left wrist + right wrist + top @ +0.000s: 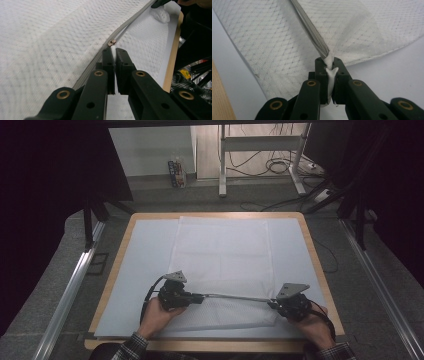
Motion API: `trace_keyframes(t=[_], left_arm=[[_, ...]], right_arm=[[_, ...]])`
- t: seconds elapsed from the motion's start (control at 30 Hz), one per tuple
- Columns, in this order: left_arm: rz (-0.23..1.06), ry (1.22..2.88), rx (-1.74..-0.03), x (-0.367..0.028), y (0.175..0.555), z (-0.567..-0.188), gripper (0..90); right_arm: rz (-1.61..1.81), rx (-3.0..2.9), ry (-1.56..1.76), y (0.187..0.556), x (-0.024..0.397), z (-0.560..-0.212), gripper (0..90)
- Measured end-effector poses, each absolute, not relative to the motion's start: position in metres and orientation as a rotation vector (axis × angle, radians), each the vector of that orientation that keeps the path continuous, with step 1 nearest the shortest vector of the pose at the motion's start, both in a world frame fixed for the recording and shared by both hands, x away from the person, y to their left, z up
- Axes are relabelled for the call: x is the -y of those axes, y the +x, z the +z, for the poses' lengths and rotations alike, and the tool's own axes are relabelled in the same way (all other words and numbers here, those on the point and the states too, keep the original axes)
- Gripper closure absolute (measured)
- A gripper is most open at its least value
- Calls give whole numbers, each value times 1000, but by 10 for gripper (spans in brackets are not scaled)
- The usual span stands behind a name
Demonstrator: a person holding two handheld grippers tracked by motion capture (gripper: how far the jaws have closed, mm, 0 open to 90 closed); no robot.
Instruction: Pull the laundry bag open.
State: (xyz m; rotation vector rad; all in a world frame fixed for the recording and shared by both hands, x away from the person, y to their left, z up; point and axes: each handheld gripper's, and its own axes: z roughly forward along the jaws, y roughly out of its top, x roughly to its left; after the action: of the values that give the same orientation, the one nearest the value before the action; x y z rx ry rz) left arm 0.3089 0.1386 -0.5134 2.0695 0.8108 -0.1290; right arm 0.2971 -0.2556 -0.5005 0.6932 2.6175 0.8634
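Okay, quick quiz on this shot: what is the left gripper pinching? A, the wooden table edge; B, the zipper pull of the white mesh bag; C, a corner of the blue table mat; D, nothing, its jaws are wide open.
B: in the left gripper view the left gripper has its jaws shut on the white tab of the zipper pull, which sits on the grey zipper of the mesh bag.

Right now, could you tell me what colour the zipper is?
The zipper is grey, clearest in the right gripper view.
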Motion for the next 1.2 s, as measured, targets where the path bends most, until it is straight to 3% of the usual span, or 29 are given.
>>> trace_keyframes(t=[1.2], left_arm=[[-68,2052,-908,-175,292,-513,875]], right_arm=[[871,-2611,691,296,256,-500,840]])
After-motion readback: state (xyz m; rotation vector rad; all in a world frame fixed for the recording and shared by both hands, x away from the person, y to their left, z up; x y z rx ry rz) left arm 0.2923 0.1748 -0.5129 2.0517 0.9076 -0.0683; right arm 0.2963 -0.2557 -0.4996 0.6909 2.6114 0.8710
